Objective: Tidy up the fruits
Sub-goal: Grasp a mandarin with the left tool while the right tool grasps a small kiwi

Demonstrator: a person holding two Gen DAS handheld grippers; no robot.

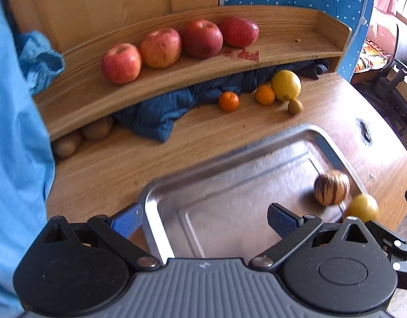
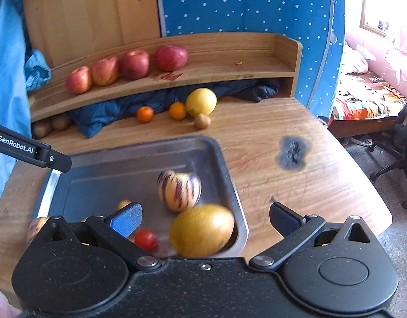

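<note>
At upper left of both views, four red apples [image 1: 177,46] line the wooden shelf [image 1: 282,53]. Mid-frame, the steel tray [image 2: 229,185] holds a striped fruit [image 2: 179,190], a yellow fruit [image 2: 202,230] and a cherry tomato [image 2: 145,239]. The left gripper [image 1: 203,220] and right gripper [image 2: 204,217] both gape wide, empty.

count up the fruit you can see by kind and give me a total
Apples: 4
Oranges: 2
Kiwis: 3
Big yellow citrus: 1
Striped melons: 2
Yellow fruit: 1
Tomato: 1
Total: 14, plus one small yellowish piece in the tray, partly hidden.
</note>
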